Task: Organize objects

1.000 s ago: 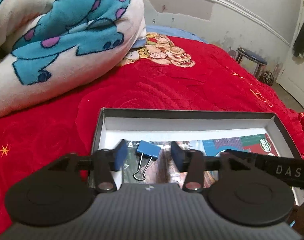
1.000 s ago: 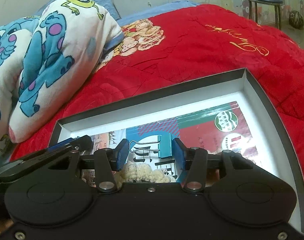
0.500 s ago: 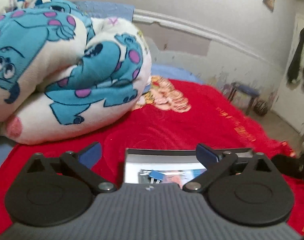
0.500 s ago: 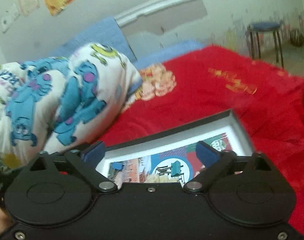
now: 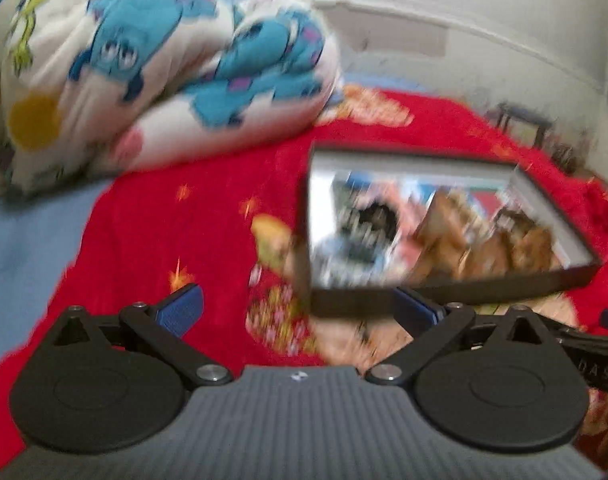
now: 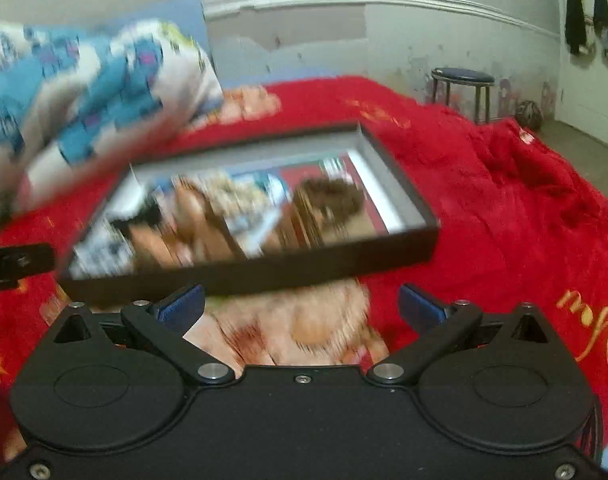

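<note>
A shallow black box (image 5: 456, 290) with white inner walls lies on the red bedspread, blurred by motion. It holds a colourful printed sheet and several brown and pale items that I cannot make out. In the right wrist view the same box (image 6: 263, 272) lies just ahead. My left gripper (image 5: 299, 308) is open with nothing between its blue pads, held over the bedspread near the box's front left corner. My right gripper (image 6: 299, 306) is also open and empty, in front of the box's near wall. The binder clips are lost in the blur.
A folded white blanket (image 5: 151, 64) with blue cartoon monsters is piled at the back left of the red bedspread (image 6: 504, 208). A round blue stool (image 6: 462, 80) stands beside the bed by the far wall. Dark clothes (image 6: 588, 4) hang at the right.
Both grippers let go of their binder clips in the box, opened wide and drew back from it. The whole box now shows ahead of them.
</note>
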Tool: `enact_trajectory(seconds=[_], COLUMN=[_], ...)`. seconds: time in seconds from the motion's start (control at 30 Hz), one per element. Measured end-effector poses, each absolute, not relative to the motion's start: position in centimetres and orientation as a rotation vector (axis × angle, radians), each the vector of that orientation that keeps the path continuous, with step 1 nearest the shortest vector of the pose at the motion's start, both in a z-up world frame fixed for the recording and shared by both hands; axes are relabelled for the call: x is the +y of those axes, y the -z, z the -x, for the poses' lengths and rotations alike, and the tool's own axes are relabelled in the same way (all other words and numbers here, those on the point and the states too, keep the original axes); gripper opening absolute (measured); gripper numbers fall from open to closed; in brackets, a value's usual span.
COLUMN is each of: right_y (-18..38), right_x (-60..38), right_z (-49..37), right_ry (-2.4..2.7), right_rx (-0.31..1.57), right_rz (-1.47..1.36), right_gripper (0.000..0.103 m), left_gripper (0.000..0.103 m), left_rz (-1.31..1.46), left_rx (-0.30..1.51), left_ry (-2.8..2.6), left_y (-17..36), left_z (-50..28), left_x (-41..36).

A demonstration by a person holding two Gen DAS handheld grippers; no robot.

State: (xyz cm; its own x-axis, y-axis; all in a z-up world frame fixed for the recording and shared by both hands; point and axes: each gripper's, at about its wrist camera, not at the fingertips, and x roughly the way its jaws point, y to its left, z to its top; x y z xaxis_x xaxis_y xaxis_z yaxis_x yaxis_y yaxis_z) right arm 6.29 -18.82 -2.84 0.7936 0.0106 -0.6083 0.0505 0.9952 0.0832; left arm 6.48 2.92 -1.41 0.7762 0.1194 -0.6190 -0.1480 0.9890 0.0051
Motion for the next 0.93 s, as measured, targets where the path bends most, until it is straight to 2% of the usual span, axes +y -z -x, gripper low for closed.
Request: enact_trajectory(seconds=[0.17,0.37,0.93], right_y=[5.1,6.8,6.8], right_x=[-19.1,-17.7,-17.6], right_z=[-7.7,-7.2,-6.9], right_ry=[-0.039,-0.036,-0.033], right_rx=[0.792,0.691,0.668], right_rz=[-0.15,0.029,0.039], right_gripper=[0.103,0.103,0.103], left_gripper=[0.103,0.103,0.103], left_rz=[0.031,-0.063,0.009], left_rx=[0.742,0.773,0.727], left_ry=[-0.125,-0.162,-0.197], left_y=[3.5,5.2,6.6], left_z=[-6.8,-7.3,-7.1], left_x=[1.7,0.0,0.2])
